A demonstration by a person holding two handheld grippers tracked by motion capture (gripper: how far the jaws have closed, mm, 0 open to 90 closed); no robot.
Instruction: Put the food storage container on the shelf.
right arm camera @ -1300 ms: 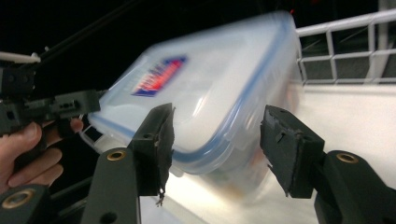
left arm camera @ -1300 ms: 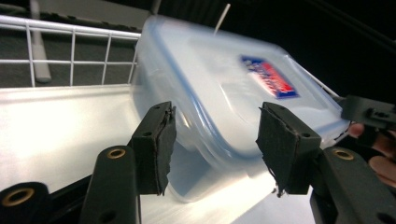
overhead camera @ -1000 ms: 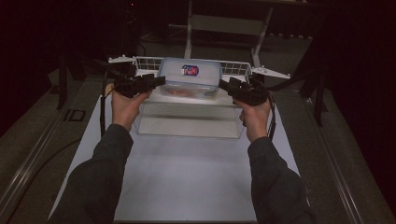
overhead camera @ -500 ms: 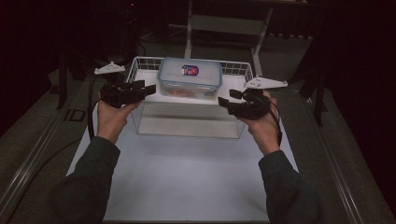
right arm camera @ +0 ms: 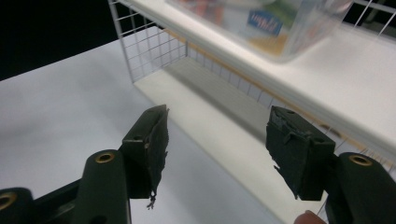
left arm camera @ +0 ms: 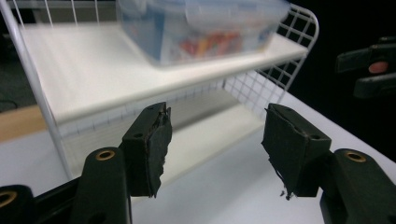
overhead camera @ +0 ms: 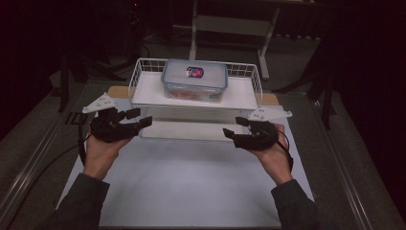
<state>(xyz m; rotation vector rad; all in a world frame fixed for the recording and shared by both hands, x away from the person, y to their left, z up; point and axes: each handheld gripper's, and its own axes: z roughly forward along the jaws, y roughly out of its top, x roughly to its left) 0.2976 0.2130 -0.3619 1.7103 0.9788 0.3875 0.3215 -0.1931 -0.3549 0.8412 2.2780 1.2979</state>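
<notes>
A clear plastic food box (overhead camera: 195, 79) with a blue-rimmed lid and a red label sits on the top shelf of a white wire rack (overhead camera: 143, 93). It shows blurred in the left gripper view (left arm camera: 201, 28) and the right gripper view (right arm camera: 261, 23). My left gripper (overhead camera: 139, 118) is open in front of the rack's left end, nothing between its jaws (left arm camera: 215, 140). My right gripper (overhead camera: 232, 127) is open in front of the rack's right end, also empty (right arm camera: 217, 140). Both are held above the white mat, clear of the rack.
The rack stands on a white mat (overhead camera: 191, 182) over a grey table with raised metal edges (overhead camera: 354, 182). The rack has a lower shelf (right arm camera: 224, 130) that is bare. A table frame (overhead camera: 230, 24) stands in the dark behind.
Both grippers have let go of the box's sides and drawn back toward the person and downward, away from the top shelf. The box stays on the shelf.
</notes>
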